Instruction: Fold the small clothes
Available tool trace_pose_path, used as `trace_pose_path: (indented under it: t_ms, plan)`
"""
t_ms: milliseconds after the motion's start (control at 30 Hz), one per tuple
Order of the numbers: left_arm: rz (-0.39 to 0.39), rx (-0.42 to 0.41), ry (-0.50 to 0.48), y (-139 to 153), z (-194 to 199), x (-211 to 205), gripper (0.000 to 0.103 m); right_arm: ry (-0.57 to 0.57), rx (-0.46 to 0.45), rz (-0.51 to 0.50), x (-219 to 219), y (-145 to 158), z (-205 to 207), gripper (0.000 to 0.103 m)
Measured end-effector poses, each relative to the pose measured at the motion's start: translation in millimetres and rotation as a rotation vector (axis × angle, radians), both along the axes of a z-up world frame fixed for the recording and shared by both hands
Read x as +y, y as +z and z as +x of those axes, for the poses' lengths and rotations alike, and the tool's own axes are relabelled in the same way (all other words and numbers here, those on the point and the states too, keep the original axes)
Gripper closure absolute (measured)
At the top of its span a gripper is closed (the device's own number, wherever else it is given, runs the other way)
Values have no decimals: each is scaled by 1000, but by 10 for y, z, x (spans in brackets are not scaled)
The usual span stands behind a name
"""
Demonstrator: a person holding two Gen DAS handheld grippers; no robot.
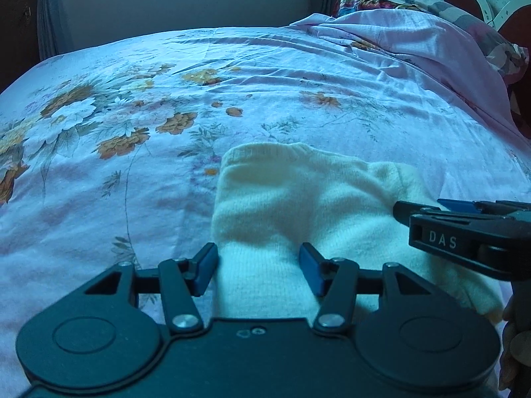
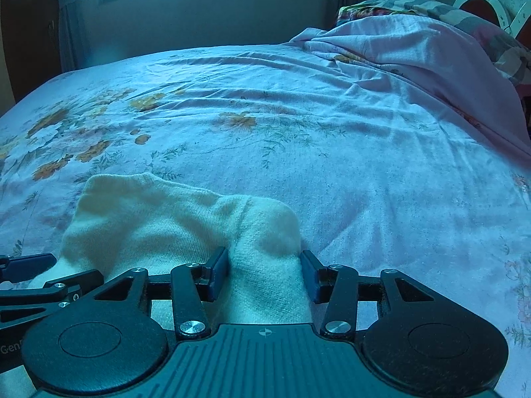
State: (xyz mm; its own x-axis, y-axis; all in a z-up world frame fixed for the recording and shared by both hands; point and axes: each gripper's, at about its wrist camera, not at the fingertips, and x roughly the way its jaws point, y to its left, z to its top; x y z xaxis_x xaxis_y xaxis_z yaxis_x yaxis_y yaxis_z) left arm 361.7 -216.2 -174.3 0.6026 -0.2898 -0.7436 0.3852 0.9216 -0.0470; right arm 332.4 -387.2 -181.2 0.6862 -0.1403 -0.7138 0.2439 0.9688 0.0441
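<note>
Your left tool [image 1: 258, 267] sits half open around the near end of the cream knitted sock [image 1: 298, 199], its pads beside the cloth. Your right tool [image 2: 265, 273] pinches the sock's bunched end. It lies on the flowered bed sheet [image 1: 132, 132].

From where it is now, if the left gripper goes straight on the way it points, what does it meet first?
Most likely the white knit garment: it already lies between the pads of the left gripper, and the floral bedsheet is under it. The depth is hard to judge.
</note>
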Motion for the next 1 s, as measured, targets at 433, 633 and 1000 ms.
trace_pose_path:
  t_ms: [433, 633, 1000]
  plan:
    - [3, -5, -10, 94, -401, 93, 51, 77, -133, -17, 361, 428, -819, 57]
    - [1, -8, -19, 139, -603, 148, 51, 106, -115, -2, 546, 346, -1111, 57]
    - [-20, -18, -37, 154, -998, 293, 51, 106, -40, -46, 598, 100, -1372, 57]
